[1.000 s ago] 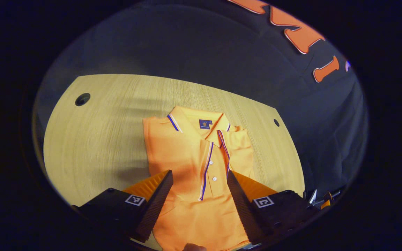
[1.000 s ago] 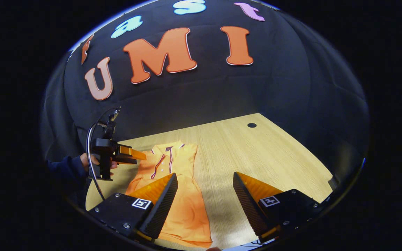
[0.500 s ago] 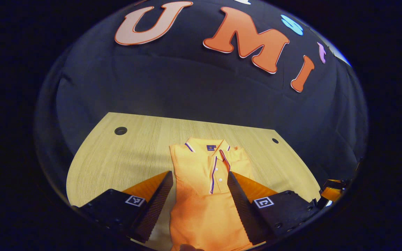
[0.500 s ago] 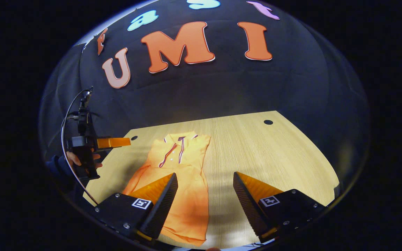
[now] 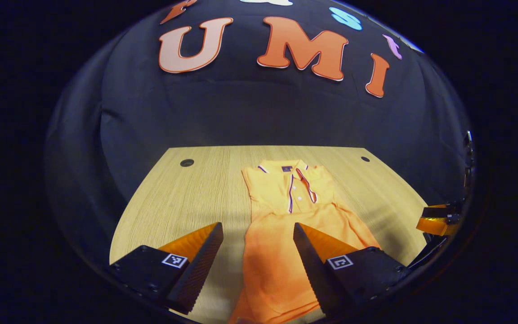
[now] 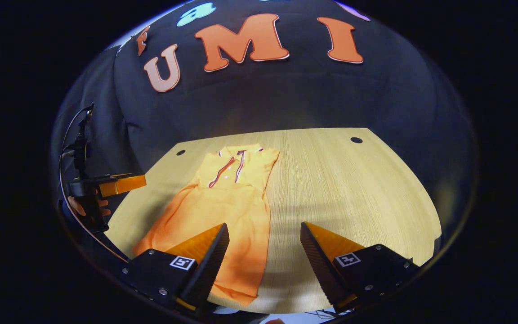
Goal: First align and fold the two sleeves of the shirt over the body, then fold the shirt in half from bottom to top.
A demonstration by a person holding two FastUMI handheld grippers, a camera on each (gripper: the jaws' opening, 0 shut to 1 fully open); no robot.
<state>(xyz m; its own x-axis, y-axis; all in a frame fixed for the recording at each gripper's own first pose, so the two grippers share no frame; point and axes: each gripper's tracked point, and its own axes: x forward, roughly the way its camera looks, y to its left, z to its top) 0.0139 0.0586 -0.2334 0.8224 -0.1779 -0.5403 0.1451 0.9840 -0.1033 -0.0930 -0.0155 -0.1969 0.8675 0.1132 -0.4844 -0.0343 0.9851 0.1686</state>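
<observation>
An orange polo shirt (image 5: 288, 211) lies flat on the wooden table (image 5: 182, 198), collar toward the far wall, with both sleeves folded over the body. In the right gripper view the same shirt (image 6: 223, 198) runs from the far collar down to its hem near the front edge. My left gripper (image 5: 256, 240) hovers open above the shirt's lower half, holding nothing. My right gripper (image 6: 263, 240) is open too, above the table just right of the shirt's hem. The left gripper (image 6: 106, 185), in a hand, appears at the left of the right gripper view. The right gripper (image 5: 439, 220) peeks in at the left gripper view's right edge.
The table has small round holes near its far corners (image 5: 186, 162) (image 6: 356, 140). Bare wood stretches to the right of the shirt in the right gripper view (image 6: 353, 193). The black cloth wall stands behind the table.
Both grippers have pulled back and up from the shirt, so more of the table and the shirt's full length shows. Neither holds anything.
</observation>
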